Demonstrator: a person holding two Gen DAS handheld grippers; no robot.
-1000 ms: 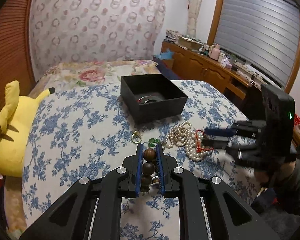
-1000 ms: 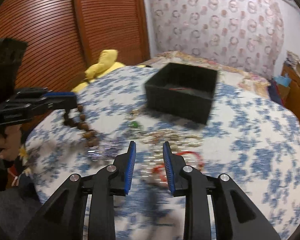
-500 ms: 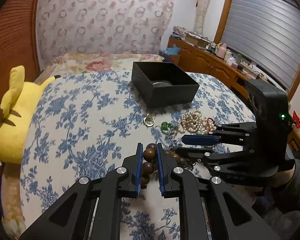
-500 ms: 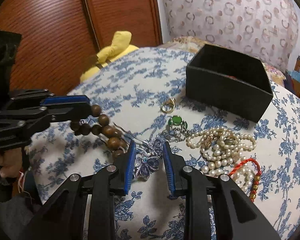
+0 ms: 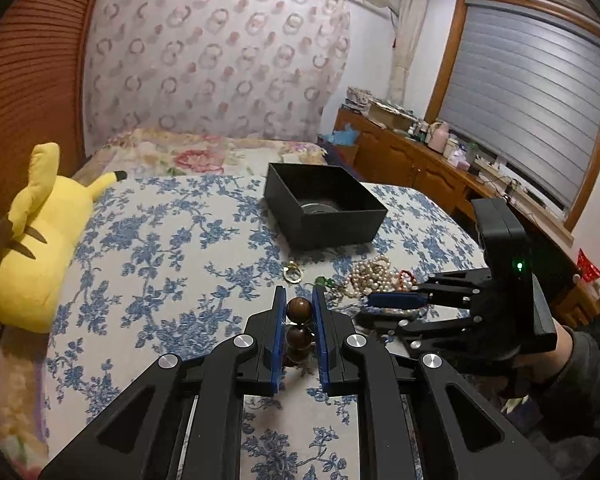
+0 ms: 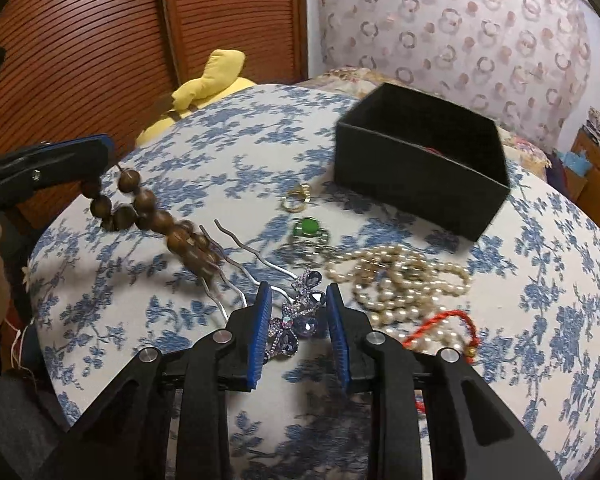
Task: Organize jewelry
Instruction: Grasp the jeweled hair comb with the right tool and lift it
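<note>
My left gripper [image 5: 299, 300] is shut on a brown wooden bead bracelet [image 5: 299, 310], held above the floral cloth. In the right wrist view the bracelet [image 6: 156, 220] hangs from the left gripper [image 6: 100, 156] and trails onto a silver hairpin comb. My right gripper [image 6: 298, 300] is open, its jaws on either side of the comb's purple jewelled butterfly [image 6: 300, 316]. In the left wrist view the right gripper [image 5: 380, 306] is low over the jewelry pile. A black open box [image 5: 324, 210] stands behind; it also shows in the right wrist view [image 6: 420, 160].
A gold ring [image 6: 296, 200], a green-stone ring [image 6: 310, 228], a pearl necklace [image 6: 404, 280] and a red cord bracelet [image 6: 440, 324] lie on the cloth. A yellow plush toy [image 5: 36, 236] lies at the left edge of the cloth. A wooden sideboard [image 5: 420, 160] stands at the right.
My right gripper has moved forward and down until its jaws flank the jewelled hairpin. My left gripper has lifted the bead bracelet higher, so the beads pull away from the pile.
</note>
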